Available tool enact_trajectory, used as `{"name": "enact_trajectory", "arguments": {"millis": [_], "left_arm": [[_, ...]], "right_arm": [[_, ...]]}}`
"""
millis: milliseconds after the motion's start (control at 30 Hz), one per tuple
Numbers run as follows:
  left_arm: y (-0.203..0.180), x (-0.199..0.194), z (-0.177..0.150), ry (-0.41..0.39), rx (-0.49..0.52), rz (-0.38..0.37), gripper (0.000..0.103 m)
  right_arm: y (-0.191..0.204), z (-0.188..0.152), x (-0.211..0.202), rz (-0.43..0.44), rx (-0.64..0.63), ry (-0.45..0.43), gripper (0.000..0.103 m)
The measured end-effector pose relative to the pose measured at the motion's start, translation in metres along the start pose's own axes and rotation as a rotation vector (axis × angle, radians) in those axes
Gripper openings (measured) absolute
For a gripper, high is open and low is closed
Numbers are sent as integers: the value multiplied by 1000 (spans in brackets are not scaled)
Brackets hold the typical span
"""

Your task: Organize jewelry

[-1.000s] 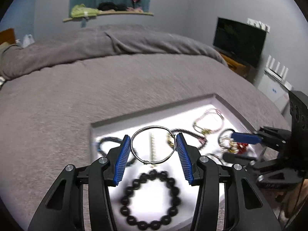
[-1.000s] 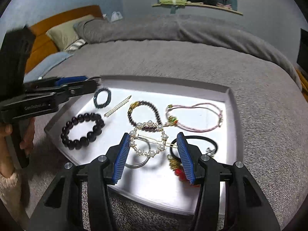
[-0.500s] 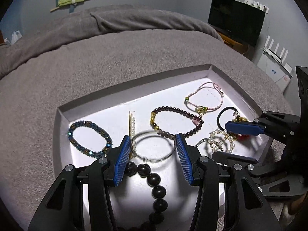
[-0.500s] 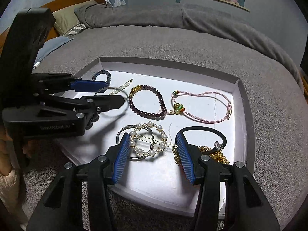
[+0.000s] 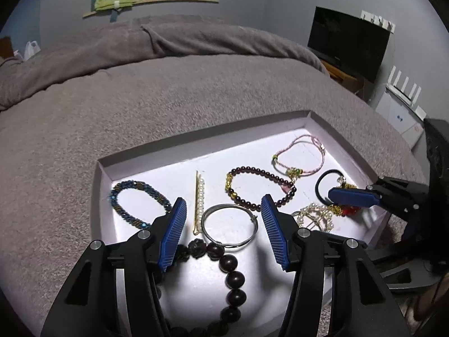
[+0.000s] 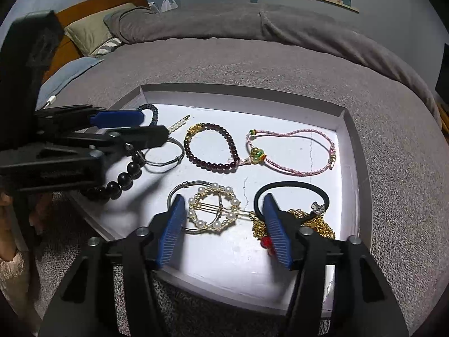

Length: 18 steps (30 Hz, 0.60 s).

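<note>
A white shallow tray [image 5: 157, 151] [image 6: 348, 129] lies on the grey bed and holds several pieces of jewelry. My left gripper [image 5: 224, 230] [image 6: 134, 129] is open and empty; the silver wire bangle [image 5: 229, 226] [image 6: 165, 157] lies flat on the tray between its fingers. My right gripper [image 6: 221, 227] [image 5: 348, 199] is open and empty, just above a pearl ring hair clip [image 6: 214, 209] [image 5: 315, 219] that lies on a second silver bangle [image 6: 175, 193].
In the tray lie a black bead bracelet [image 5: 233, 280], a blue bead bracelet [image 5: 137, 202], a pearl bar clip [image 5: 199, 199], a dark red bead bracelet [image 6: 210, 147], a pink cord bracelet [image 6: 294, 151], a black hair tie [image 6: 291, 193] and a gold chain [image 6: 311, 224]. Grey blanket [image 5: 168, 90] surrounds the tray.
My left gripper came down over the tray with the silver bangle and opened; the bangle now lies free on the tray. My right gripper stayed open over the pearl clip.
</note>
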State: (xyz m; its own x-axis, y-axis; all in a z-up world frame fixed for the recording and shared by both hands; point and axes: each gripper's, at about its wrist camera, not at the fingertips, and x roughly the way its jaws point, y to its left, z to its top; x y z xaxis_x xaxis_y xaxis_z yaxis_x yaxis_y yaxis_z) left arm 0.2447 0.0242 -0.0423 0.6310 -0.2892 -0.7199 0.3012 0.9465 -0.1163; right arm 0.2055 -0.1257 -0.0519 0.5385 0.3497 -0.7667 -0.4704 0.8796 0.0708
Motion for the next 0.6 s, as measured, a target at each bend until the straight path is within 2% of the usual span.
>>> {"name": "enact_trajectory", "arguments": {"millis": [233, 333, 467, 500, 600], "left_arm": [[-1, -35, -6, -76, -44, 20, 57], [-1, -56, -15, -106, -50, 41, 57], [-4, -84, -30, -138, -59, 57, 57], [-6, -89, -34, -142, -59, 64, 59], [-10, -104, -55, -149, -82, 98, 86]], "right_arm": [[-1, -4, -22, -20, 24, -32, 59], [-3, -10, -42, -38, 44, -66, 59], [-5, -24, -71, -19, 82, -102, 59], [-2, -29, -79, -12, 81, -104, 59], [7, -40, -91, -2, 78, -103, 60]]}}
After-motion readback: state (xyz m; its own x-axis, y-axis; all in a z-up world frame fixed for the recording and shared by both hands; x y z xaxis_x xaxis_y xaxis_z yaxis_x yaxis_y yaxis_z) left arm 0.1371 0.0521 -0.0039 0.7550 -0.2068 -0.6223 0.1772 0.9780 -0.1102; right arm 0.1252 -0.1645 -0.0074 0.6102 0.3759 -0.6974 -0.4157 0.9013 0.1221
